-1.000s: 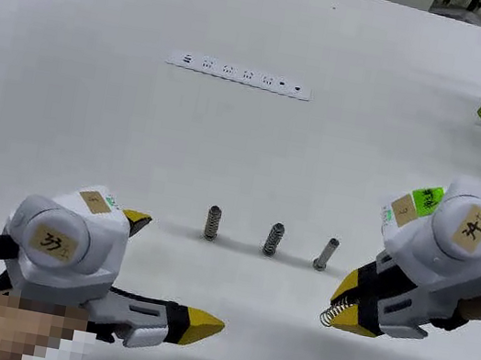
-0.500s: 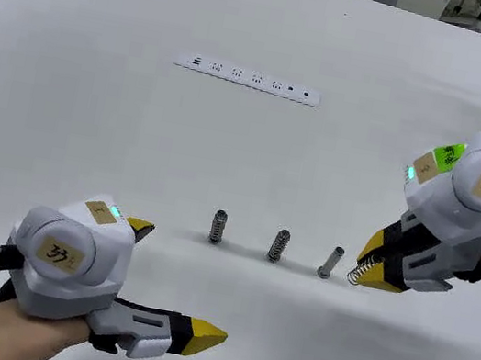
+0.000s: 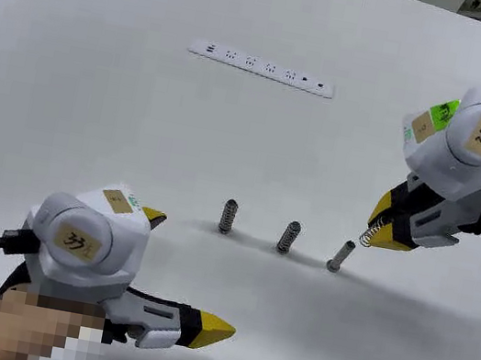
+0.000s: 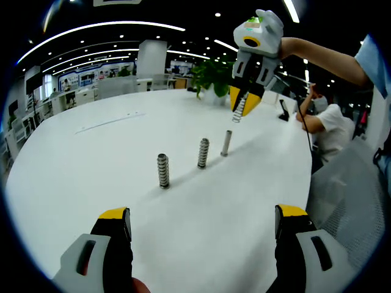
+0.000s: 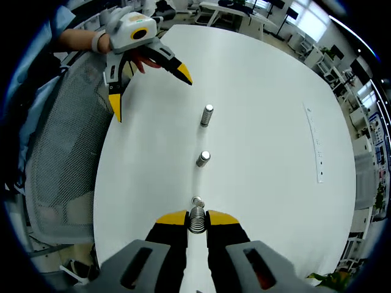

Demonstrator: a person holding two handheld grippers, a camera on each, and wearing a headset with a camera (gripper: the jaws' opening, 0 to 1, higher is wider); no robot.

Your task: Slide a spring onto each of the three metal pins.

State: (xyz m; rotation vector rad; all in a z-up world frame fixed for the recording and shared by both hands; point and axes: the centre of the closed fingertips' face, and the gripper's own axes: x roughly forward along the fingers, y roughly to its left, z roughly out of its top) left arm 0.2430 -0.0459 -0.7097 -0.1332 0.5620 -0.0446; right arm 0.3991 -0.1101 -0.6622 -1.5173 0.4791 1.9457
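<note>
Right claw (image 3: 380,227) tilted down, spring (image 3: 368,232) pinched above bare pin (image 3: 340,254) (left claw (image 3: 187,273) agape)

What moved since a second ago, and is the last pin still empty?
The right gripper, jaws shut on a small metal coil spring, rose from low down and swung toward the bare metal pin. The spring now hangs just above and beside the pin's top, not on it yet. Nothing was let go. The left gripper stayed open and low, and the two pins already wearing springs stayed put.

Open-plan office, white table (image 3: 138,125), mesh chair (image 5: 64,137), ceiling lights (image 4: 110,24)
</note>
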